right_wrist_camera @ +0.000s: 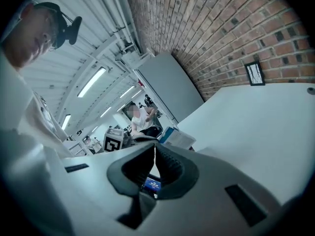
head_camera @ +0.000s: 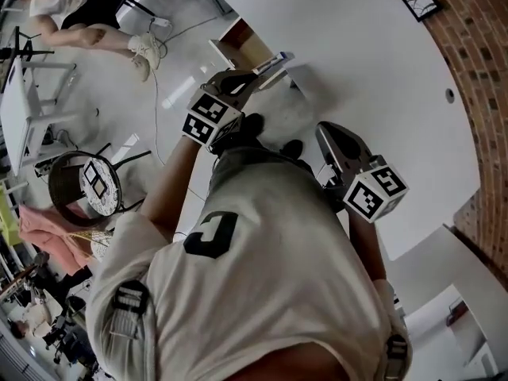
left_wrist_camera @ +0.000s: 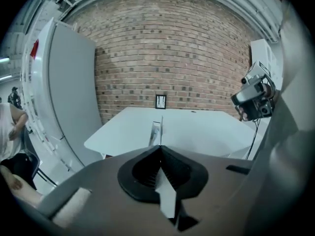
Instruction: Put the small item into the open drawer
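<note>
Though edge-on, item in left tongs

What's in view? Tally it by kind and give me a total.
Grippers: 2 (left gripper, right gripper)
Table: 1
Drawer: 1
Packet, in the left jaws: 1
Wall frame: 1
Total: 6

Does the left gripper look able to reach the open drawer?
Probably yes: the left gripper, shut on a small flat packet, hangs right beside the open drawer, nothing visible between them.
</note>
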`<state>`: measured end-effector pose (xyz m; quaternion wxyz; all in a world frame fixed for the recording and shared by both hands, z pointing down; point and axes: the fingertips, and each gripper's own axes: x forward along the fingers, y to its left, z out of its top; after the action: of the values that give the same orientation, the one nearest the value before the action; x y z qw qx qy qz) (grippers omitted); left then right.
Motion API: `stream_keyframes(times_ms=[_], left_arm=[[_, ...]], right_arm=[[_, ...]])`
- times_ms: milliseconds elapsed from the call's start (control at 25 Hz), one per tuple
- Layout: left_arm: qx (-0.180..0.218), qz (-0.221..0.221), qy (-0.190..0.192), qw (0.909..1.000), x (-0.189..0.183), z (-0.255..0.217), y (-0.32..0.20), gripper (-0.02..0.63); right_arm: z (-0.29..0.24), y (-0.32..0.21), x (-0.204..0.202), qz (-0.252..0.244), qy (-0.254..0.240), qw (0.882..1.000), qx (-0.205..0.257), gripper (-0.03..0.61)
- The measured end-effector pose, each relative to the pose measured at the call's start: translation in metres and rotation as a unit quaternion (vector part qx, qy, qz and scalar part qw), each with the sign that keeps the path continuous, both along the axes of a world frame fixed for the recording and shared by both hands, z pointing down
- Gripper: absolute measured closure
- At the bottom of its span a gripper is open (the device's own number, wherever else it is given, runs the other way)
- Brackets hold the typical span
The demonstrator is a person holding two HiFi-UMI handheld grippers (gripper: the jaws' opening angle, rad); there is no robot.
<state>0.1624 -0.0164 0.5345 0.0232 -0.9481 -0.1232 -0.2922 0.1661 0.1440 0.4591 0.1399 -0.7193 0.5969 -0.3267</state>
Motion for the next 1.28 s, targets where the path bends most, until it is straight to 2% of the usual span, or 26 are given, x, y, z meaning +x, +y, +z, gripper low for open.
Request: stream_keyframes(times_ms=[200,440,640,1000,1280], left_arm=[[0.007,-0.007,0.001,1.0,-0.021,0.007,-0.06,0.609],[0.007,0.02,0.003,0.9998,-0.038,0.019,-0.128,0.609],[0.0,0.055,-0.003,0.9985,-0.041,0.037,-0.16,0.609],[0.007,0.138,-0.056,0.9889,-0.021,0.112,-0.161,0.609],[-0.016,0.182,-0.11,0.9769,0.015,0.17,-0.12,0.609]], right_arm=[[0.001,-0.062,-0.012,-0.009,-0.002,1.0,-0.017,0.572],[0.005,-0.146,-0.043,-0.028,0.022,0.998,-0.057,0.572],[0.007,-0.182,-0.055,-0.002,0.03,0.996,-0.08,0.572],[0.015,-0.19,-0.061,0.051,0.031,0.991,-0.117,0.572],[0.023,-0.16,-0.042,0.107,0.006,0.986,-0.129,0.572]])
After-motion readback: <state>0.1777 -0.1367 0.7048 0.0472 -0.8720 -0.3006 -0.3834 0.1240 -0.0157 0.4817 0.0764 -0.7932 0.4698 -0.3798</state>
